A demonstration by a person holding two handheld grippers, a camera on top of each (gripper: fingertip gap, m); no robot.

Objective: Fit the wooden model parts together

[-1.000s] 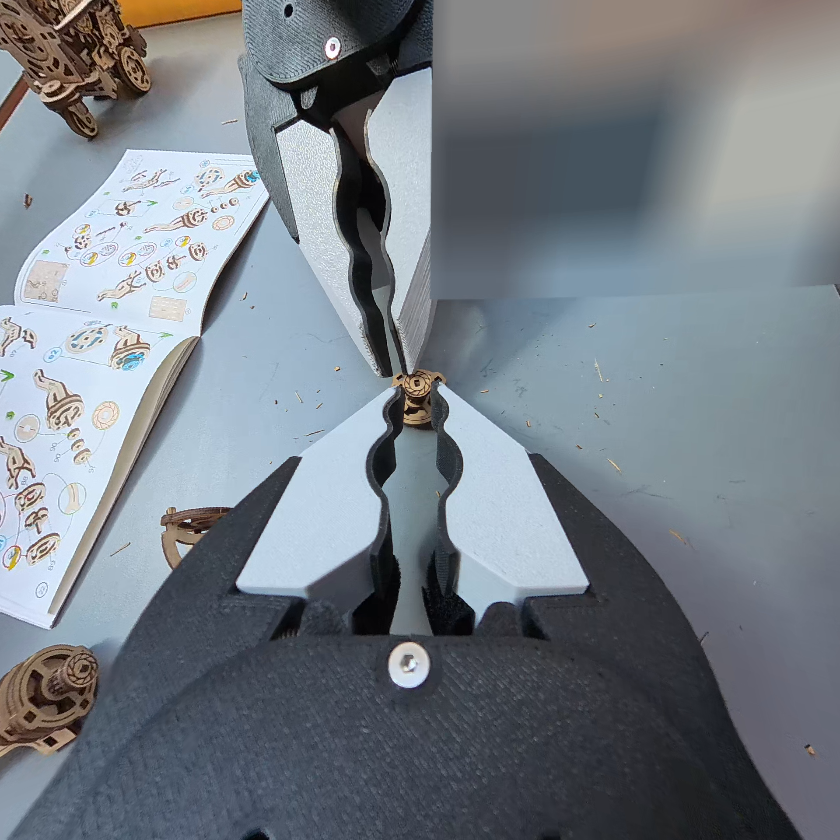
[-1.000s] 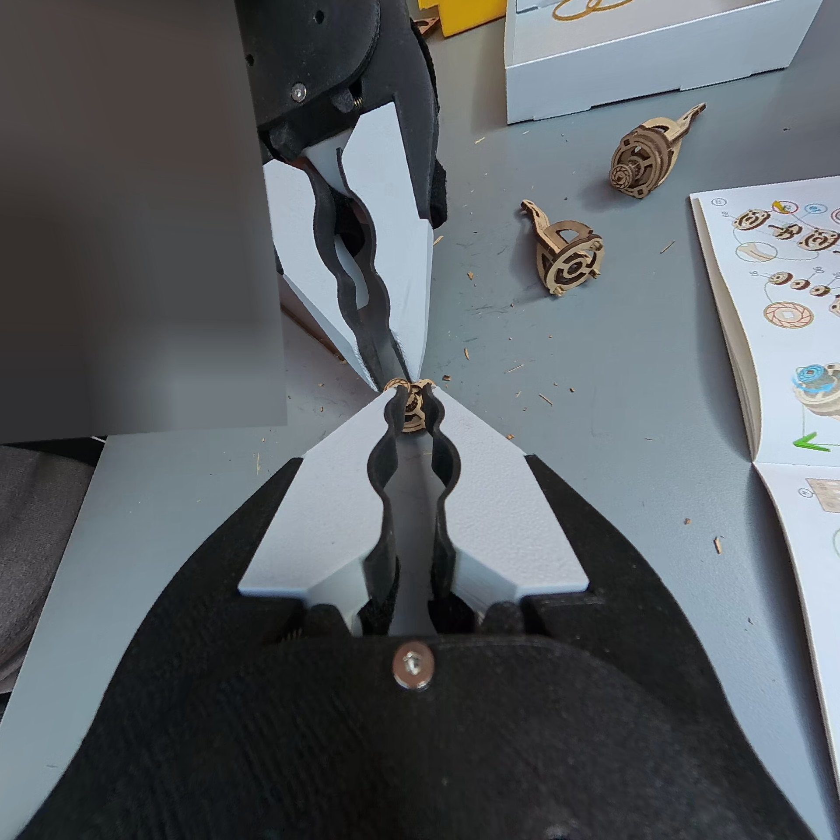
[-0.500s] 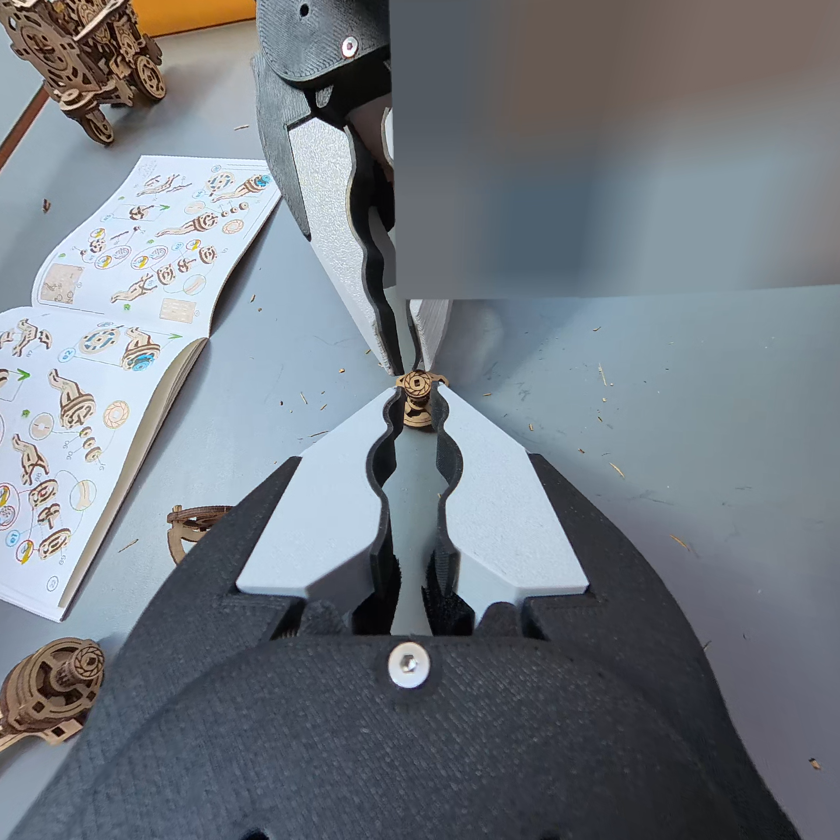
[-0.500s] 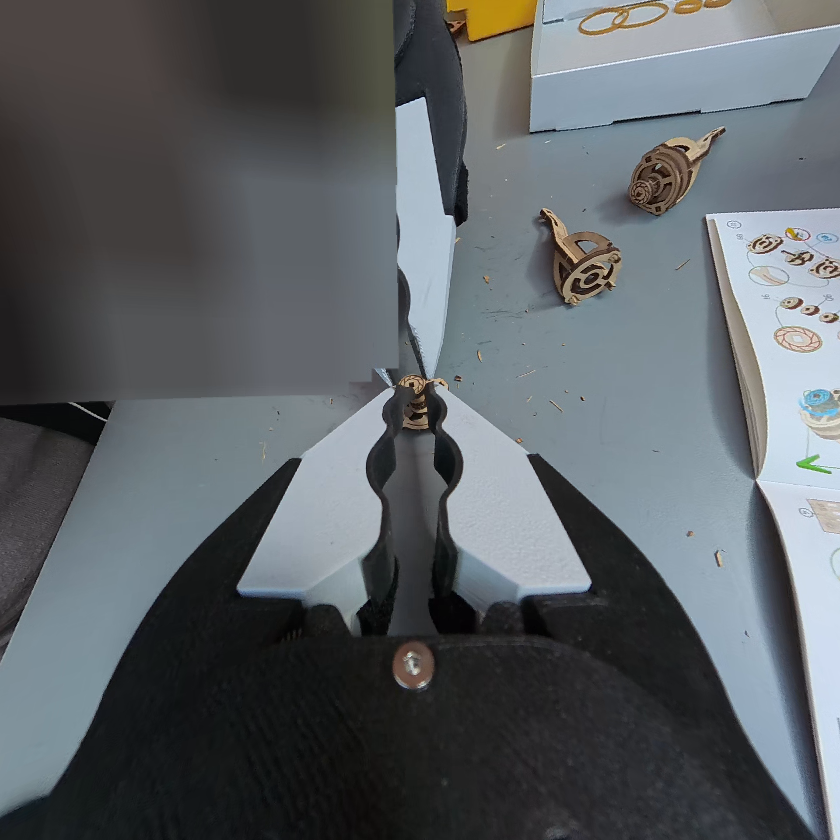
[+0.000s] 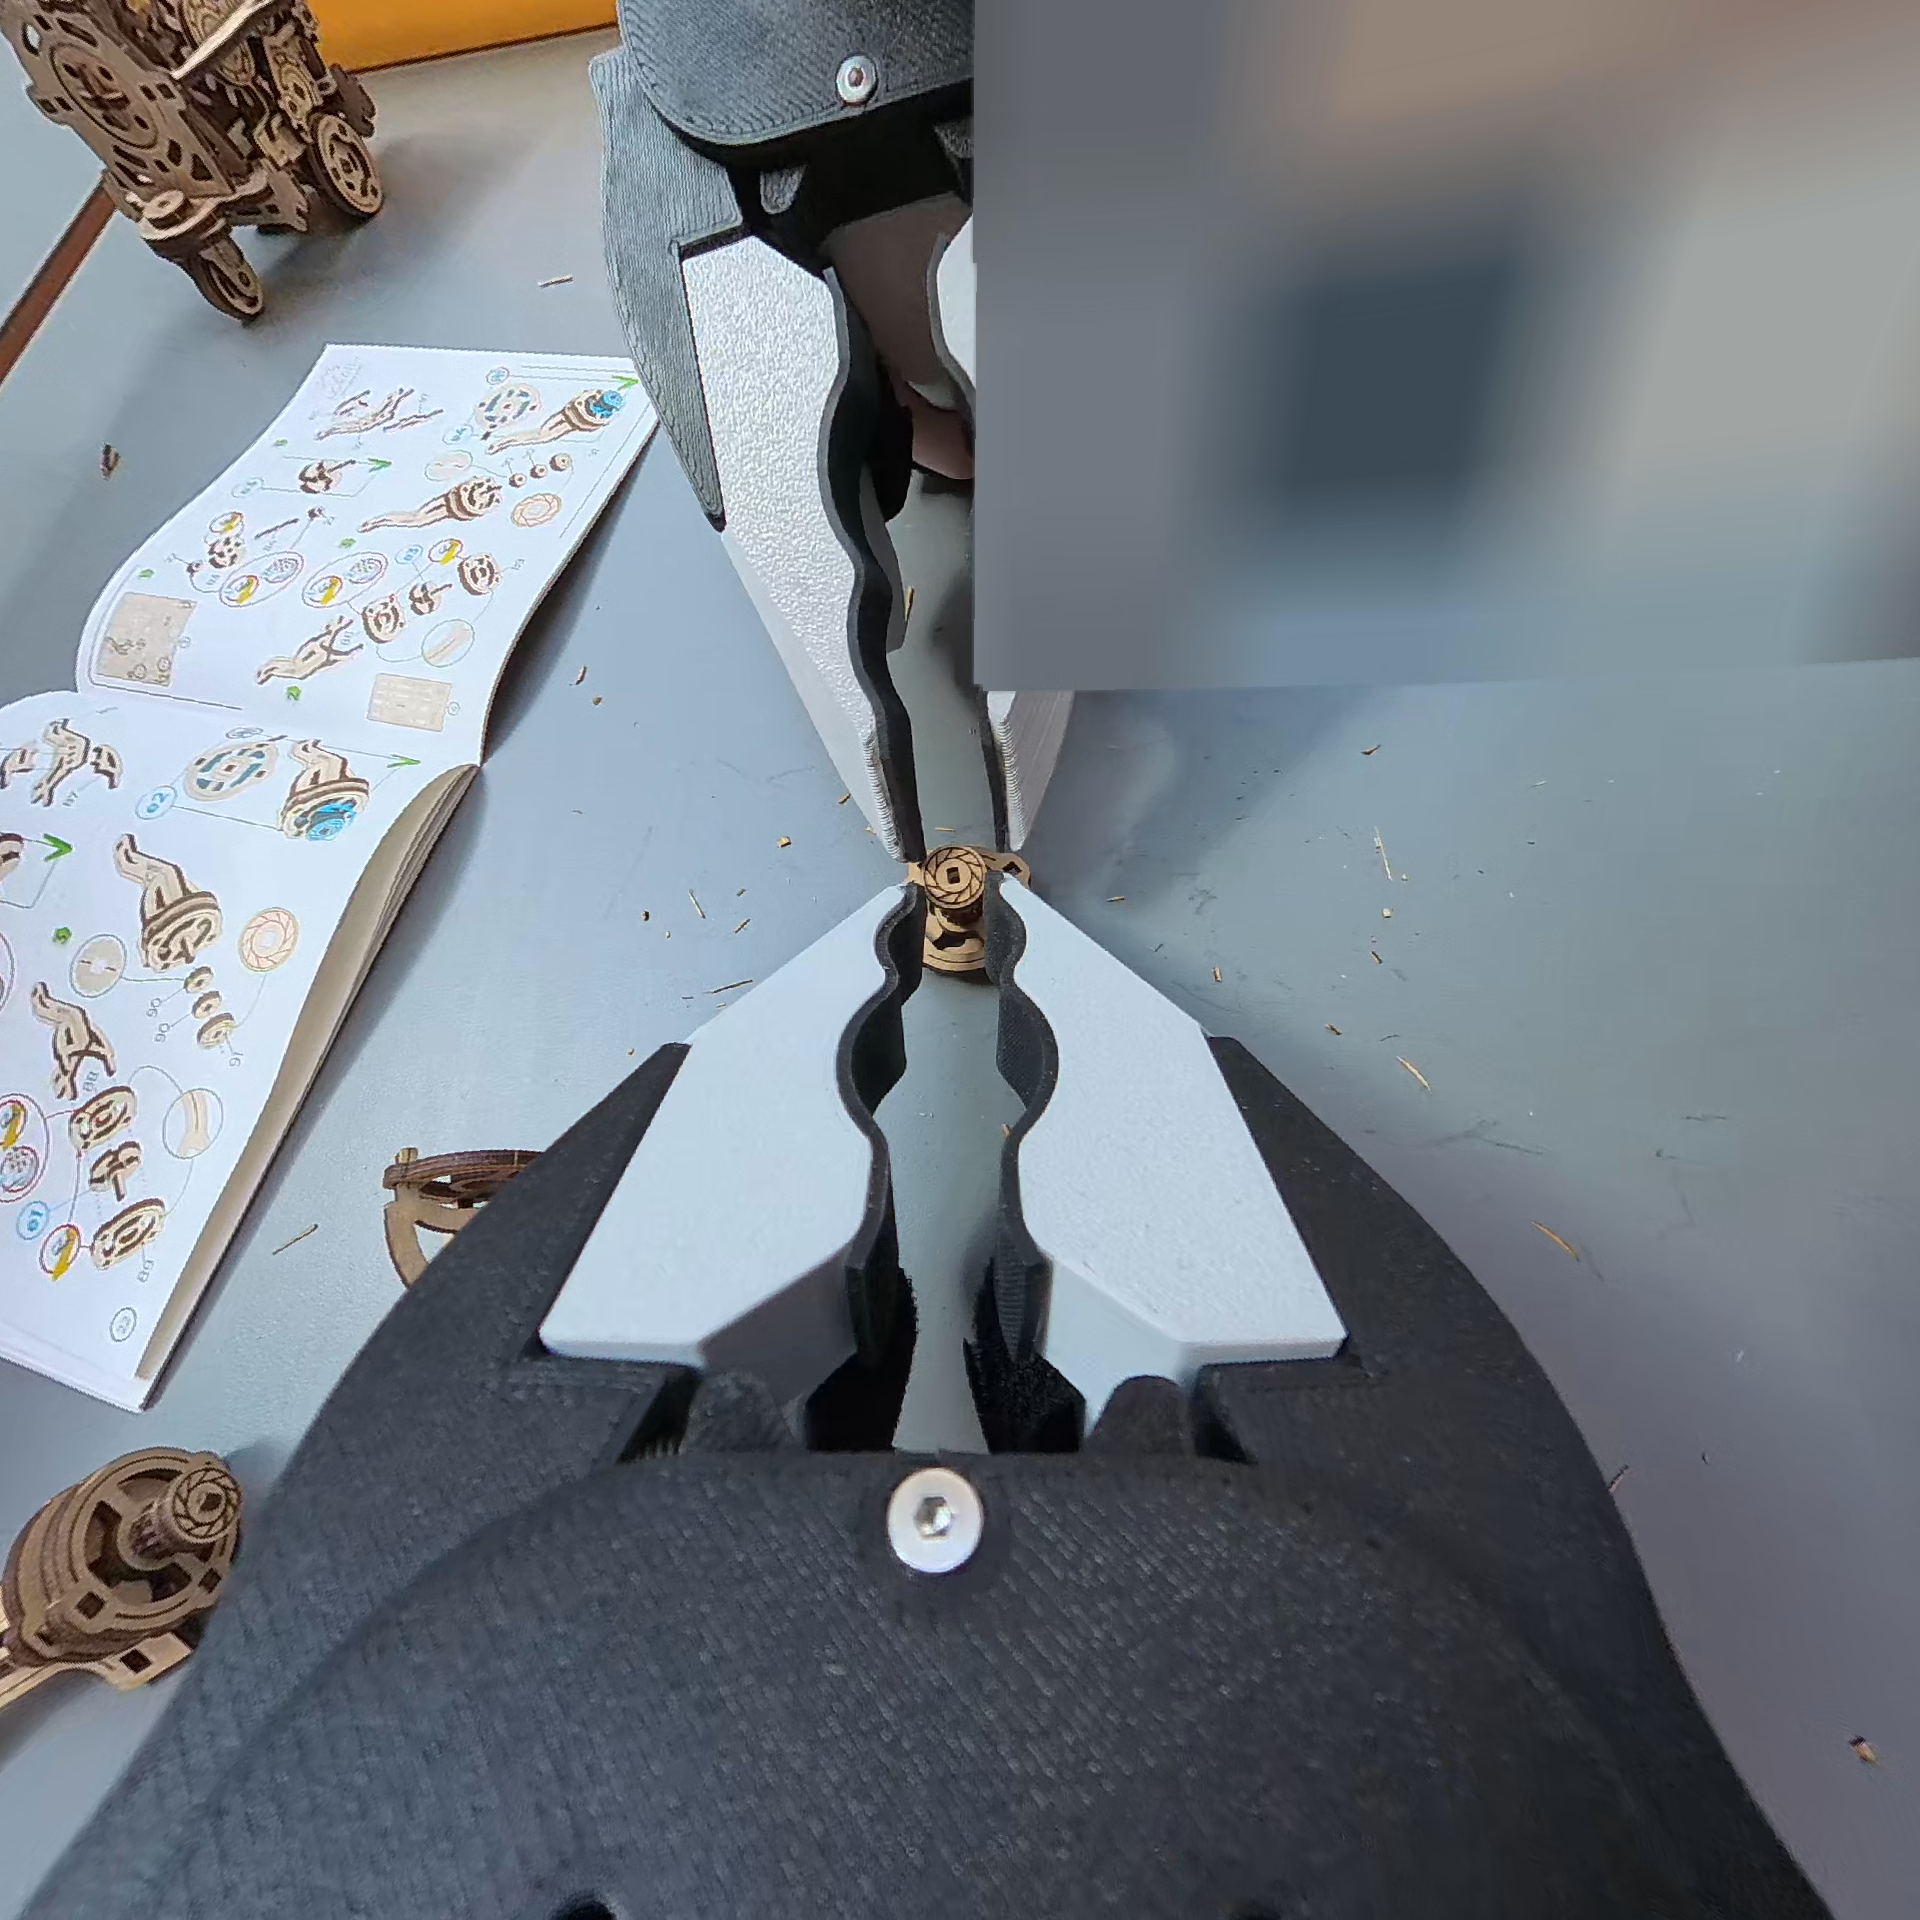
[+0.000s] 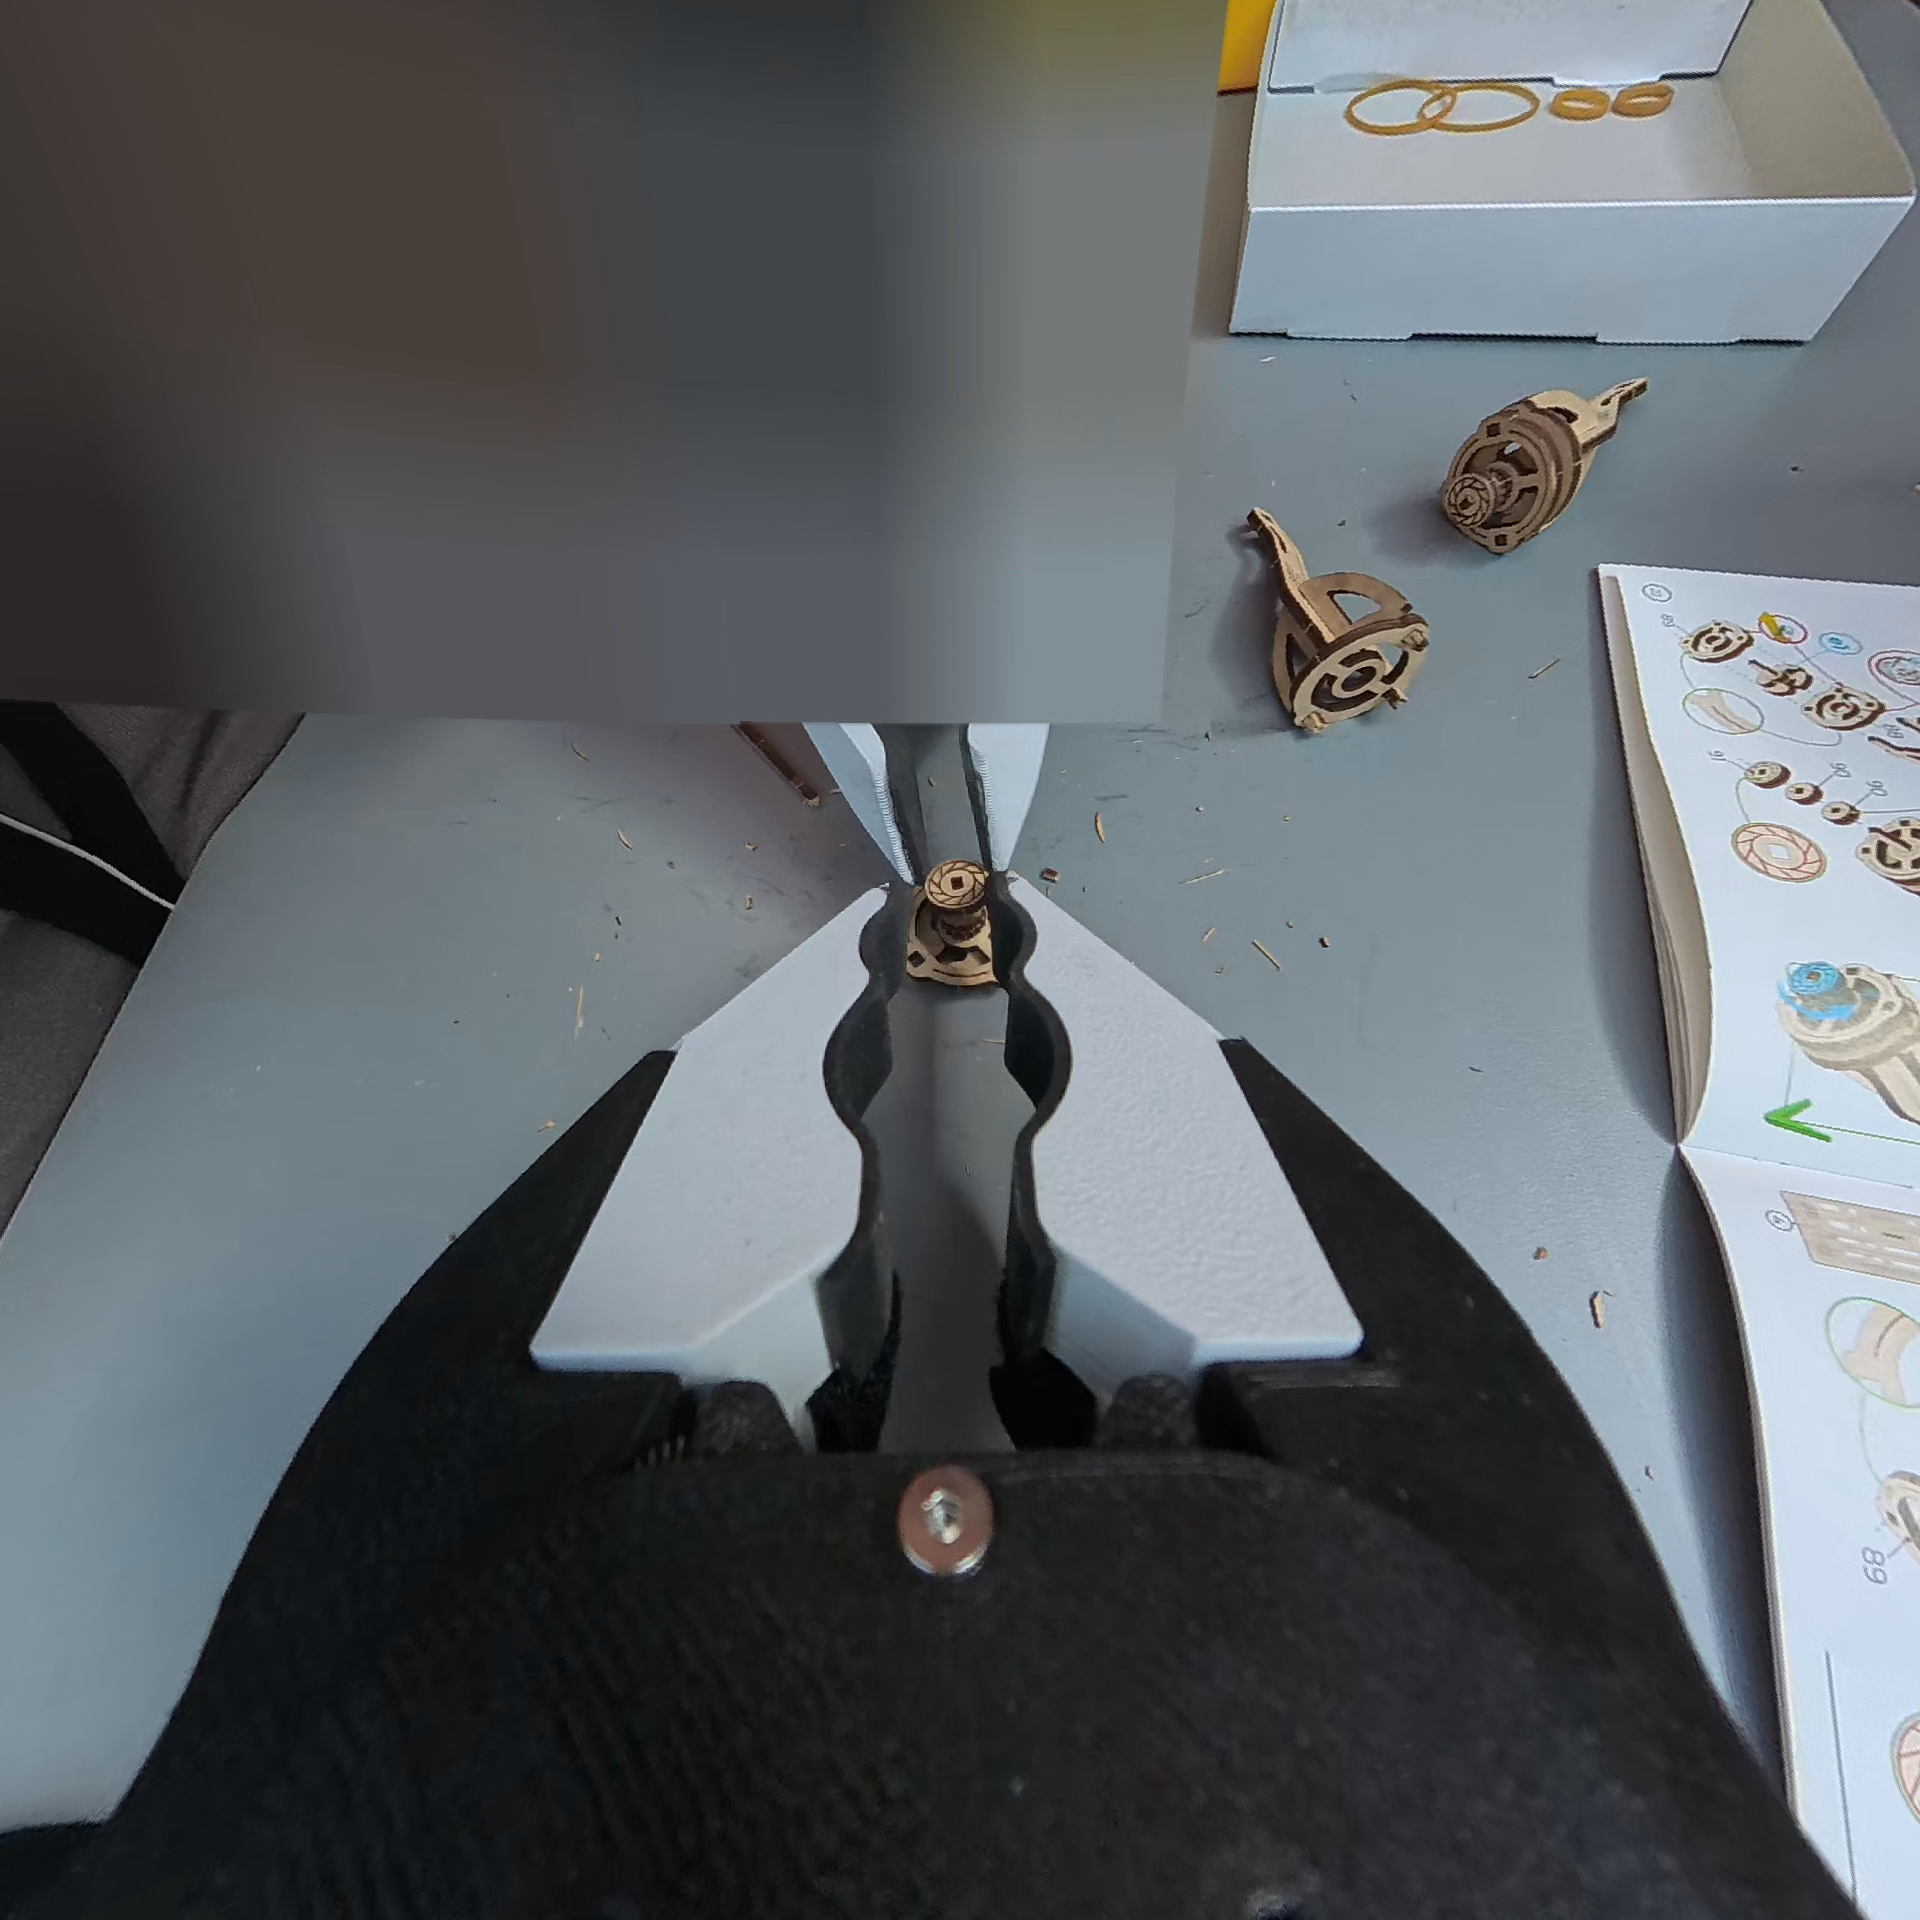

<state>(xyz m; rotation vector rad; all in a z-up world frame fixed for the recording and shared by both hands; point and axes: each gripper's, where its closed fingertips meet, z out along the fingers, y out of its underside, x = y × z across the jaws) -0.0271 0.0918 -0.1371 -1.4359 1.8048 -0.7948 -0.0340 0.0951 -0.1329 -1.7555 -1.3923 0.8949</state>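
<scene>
A small wooden spindle part, a round disc on a short shaft with a flange below, is held between both grippers just above the grey table. My left gripper is shut on it from the near side of the left wrist view. My right gripper meets it tip to tip from the far side. In the right wrist view my right gripper is shut on the same part, and the left gripper faces it. A blurred patch hides the far gripper's upper body in both views.
An open instruction booklet lies left; it also shows in the right wrist view. A built wooden model, a drum assembly and a ring piece sit nearby. A frame piece, the drum and a white box lie right. My left and right fingertips are right by each other. From either gripper's tips it is about 15 centimeters to the drum. It turns up in the left wrist view as well.
The two grippers have swung from an angle to face each other head-on, both still holding the part. Its top disc now faces the cameras more squarely.
</scene>
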